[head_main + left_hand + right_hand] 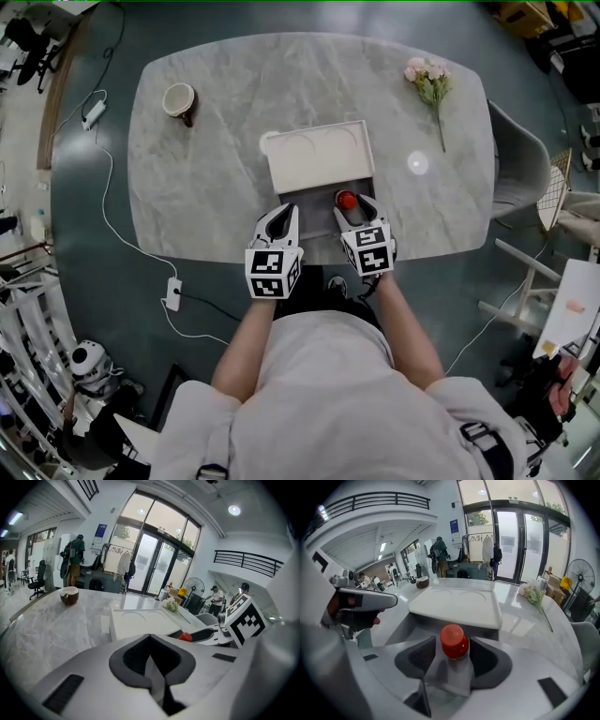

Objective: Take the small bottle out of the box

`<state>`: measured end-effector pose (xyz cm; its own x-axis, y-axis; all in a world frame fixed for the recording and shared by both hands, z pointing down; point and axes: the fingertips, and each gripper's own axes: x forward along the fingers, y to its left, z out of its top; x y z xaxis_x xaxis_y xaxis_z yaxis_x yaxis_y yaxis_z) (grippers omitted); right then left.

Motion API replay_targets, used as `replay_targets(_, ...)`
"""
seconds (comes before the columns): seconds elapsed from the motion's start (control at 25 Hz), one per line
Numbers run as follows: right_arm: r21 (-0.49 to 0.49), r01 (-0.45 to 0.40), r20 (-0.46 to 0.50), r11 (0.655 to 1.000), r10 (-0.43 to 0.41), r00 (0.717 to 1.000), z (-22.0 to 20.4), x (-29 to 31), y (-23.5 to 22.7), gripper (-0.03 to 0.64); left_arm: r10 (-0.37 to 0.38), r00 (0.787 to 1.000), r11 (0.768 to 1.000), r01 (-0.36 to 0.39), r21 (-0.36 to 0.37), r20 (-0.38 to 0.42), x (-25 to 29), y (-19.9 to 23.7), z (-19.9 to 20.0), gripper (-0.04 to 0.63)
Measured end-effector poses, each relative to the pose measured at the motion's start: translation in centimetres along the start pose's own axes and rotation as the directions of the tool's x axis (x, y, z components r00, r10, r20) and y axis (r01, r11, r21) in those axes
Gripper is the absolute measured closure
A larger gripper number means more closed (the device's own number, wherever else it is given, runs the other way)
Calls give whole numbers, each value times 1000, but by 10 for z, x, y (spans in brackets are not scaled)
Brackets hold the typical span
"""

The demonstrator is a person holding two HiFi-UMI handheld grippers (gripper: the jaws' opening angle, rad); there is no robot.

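A small clear bottle (346, 200) with a red cap (453, 641) stands on the marble table (206, 197), just in front of the white box (319, 159), near its right corner. My right gripper (354, 202) is around the bottle with its jaws open; in the right gripper view (451, 662) a gap shows on each side of the cap. My left gripper (289, 214) rests beside it to the left, in front of the box (140, 623), shut with nothing in it (150, 639). The box (459, 602) shows two round hollows and no bottle.
A brown-and-white cup (179, 100) stands at the far left of the table. A sprig of pale flowers (429, 82) lies at the far right. A grey chair (520, 169) sits beyond the right edge. A cable and power strip (172, 293) lie on the floor at left.
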<state>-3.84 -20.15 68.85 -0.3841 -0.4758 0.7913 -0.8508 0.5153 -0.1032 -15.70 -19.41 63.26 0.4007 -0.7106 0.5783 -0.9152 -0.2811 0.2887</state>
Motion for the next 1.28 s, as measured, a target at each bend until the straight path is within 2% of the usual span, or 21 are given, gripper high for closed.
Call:
replay_targets(0.68,10,83,-119,997,-81,990,-2,22,-7,388,-51,998,999,50,-14,-47,16,25,4,574)
replay_targets(1.0,-17,94,-106,995,-95,990,-1,21,-7,402,-68,997,998,68,-4,-46,21,26,8,572)
replay_targets(1.28,0,91,-46,996,-91,995,7,12,-7,403,-36,999,999,36,4,-38,15,31,8,574)
